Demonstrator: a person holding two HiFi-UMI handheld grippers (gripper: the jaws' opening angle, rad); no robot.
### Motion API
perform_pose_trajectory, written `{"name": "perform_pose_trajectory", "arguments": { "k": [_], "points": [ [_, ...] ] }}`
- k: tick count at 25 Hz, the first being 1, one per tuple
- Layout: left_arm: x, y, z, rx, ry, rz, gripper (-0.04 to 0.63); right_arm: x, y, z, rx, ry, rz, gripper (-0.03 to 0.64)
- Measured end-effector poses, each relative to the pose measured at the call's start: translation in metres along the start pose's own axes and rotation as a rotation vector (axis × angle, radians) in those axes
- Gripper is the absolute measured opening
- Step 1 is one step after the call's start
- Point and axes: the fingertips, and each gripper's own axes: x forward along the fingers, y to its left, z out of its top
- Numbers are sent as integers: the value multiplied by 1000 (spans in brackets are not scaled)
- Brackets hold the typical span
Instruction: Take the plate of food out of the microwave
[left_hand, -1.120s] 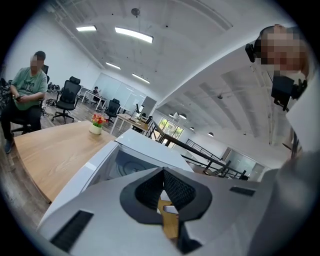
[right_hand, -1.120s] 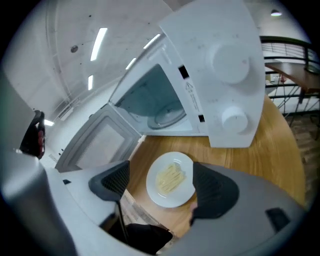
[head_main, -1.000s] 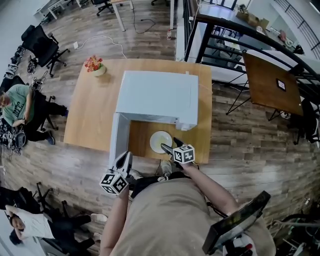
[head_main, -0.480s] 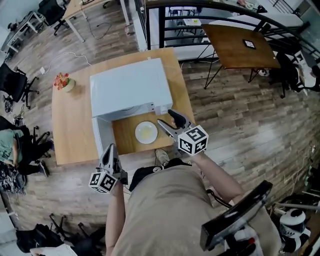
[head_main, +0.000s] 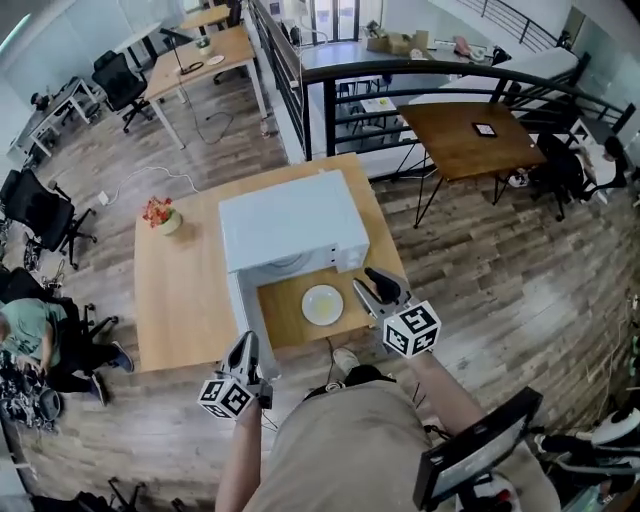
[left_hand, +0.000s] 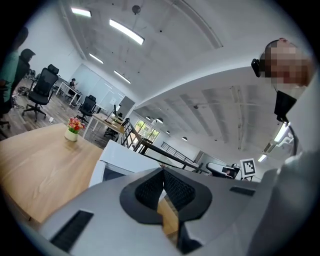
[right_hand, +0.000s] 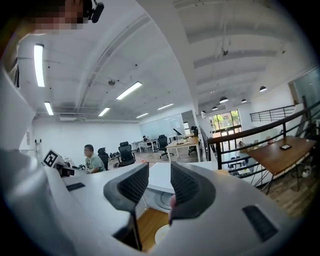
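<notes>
Bright, even indoor light throughout. In the left gripper view, white strip lights (left_hand: 126, 31) glare high above the left tool (left_hand: 163, 172), whose close, dark jaws look soft and slightly out of focus. Both gripper views are round fisheye pictures with black corners and curved edges. The right gripper view shows more glowing strip lights and pale daylight at far windows (right_hand: 222, 121). In the head view, the tabletop (head_main: 180, 280) beyond the left tool is evenly lit with faint, soft shadows; railings (head_main: 450, 75) bend near the rim.

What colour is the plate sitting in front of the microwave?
The plate is white, pale yellowish in the middle; the head view shows it best.
</notes>
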Motion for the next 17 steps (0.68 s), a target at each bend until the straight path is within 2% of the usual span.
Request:
{"name": "perform_pose_trajectory", "arguments": {
  "k": [5, 10, 17],
  "points": [
    [-50, 30, -3, -44, -37, 16, 5, -7, 42, 3, -32, -13, 1, 123],
    [-85, 37, -19, -33, -50, -10, 5, -16, 60, -12, -51, 9, -25, 121],
    [-124, 43, 4, -29, -121, -9, 5, -5, 77, 24, -132, -16, -46, 121]
  ]
}}
